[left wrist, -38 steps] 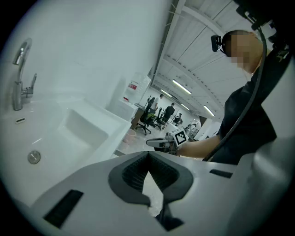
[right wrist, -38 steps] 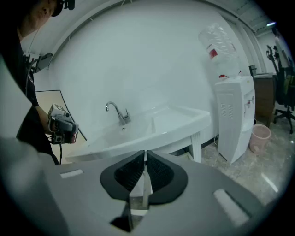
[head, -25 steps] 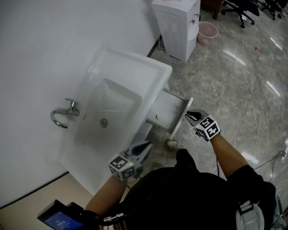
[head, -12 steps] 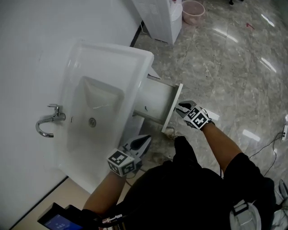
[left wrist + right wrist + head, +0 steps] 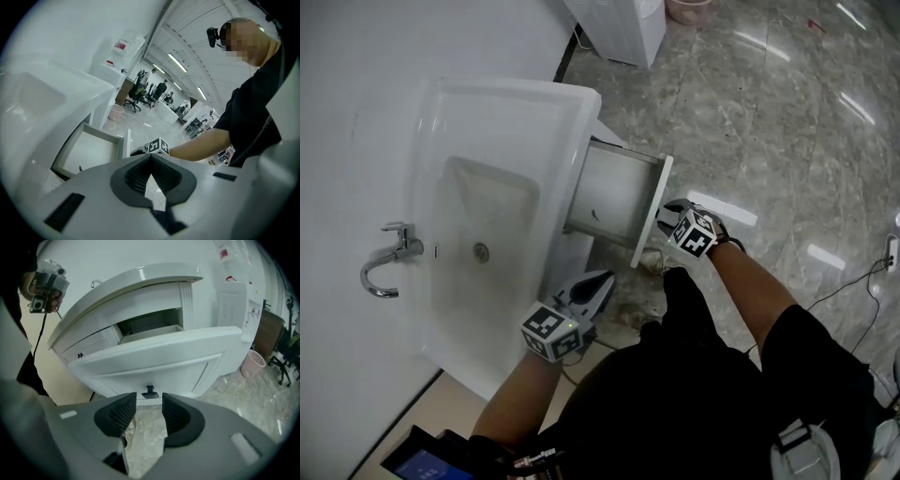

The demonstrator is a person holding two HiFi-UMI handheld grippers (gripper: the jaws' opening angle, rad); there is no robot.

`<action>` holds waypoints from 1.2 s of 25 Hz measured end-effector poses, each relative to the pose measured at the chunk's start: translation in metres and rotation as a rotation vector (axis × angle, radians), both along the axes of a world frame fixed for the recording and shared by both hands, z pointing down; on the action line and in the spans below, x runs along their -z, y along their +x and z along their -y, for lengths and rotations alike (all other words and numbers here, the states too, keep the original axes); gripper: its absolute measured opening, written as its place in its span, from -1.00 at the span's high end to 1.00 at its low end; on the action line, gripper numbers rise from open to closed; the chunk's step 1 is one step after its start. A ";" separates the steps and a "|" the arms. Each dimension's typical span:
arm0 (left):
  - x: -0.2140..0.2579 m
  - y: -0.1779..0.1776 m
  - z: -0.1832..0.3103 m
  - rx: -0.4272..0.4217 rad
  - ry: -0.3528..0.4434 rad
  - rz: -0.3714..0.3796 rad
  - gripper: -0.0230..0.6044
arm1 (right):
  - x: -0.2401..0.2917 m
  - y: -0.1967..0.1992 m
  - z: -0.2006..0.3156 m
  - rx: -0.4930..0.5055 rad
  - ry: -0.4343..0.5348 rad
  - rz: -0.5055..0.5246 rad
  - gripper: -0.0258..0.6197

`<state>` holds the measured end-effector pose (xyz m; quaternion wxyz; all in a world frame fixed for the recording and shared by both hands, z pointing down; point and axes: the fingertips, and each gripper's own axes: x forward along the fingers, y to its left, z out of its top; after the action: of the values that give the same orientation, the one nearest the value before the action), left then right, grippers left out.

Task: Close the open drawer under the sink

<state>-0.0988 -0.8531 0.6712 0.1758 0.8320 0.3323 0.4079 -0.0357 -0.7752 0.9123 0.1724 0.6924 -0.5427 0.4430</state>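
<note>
Right hand-held gripper (image 5: 664,217) lowered near drawer (image 5: 651,212) front — jaws just opened, empty; left hand-held gripper (image 5: 604,282) closed.

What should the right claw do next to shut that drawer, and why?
Probably ease the right claw forward against the drawer and push. It stands pulled out under the sink; the claw's jaws have just been opening, empty, just short of the small dark handle.

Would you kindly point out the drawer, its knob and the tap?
drawer (image 5: 652,211), head view, top edge of its front panel.
knob (image 5: 149,390), right gripper view, its dark front.
tap (image 5: 397,250), head view, its body by the handle.
</note>
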 end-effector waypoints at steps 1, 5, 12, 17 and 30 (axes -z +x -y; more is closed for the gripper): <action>-0.002 0.000 -0.001 0.000 -0.001 0.002 0.93 | -0.005 -0.001 0.000 0.005 -0.011 -0.004 0.49; -0.011 0.002 -0.004 0.003 -0.002 0.011 0.93 | -0.017 -0.001 0.000 0.017 -0.036 -0.017 0.49; -0.020 -0.001 -0.006 0.016 -0.003 0.018 0.92 | -0.026 -0.002 0.005 0.051 -0.049 -0.059 0.49; -0.019 -0.001 -0.005 0.031 -0.002 0.018 0.93 | -0.025 0.003 0.010 0.072 -0.068 -0.098 0.51; -0.018 -0.008 0.006 0.097 -0.016 0.004 0.92 | -0.025 0.005 0.017 0.094 -0.089 -0.119 0.54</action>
<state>-0.1070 -0.8589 0.6891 0.2026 0.8449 0.2947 0.3979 -0.0305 -0.7918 0.9373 0.2555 0.6829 -0.5433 0.4161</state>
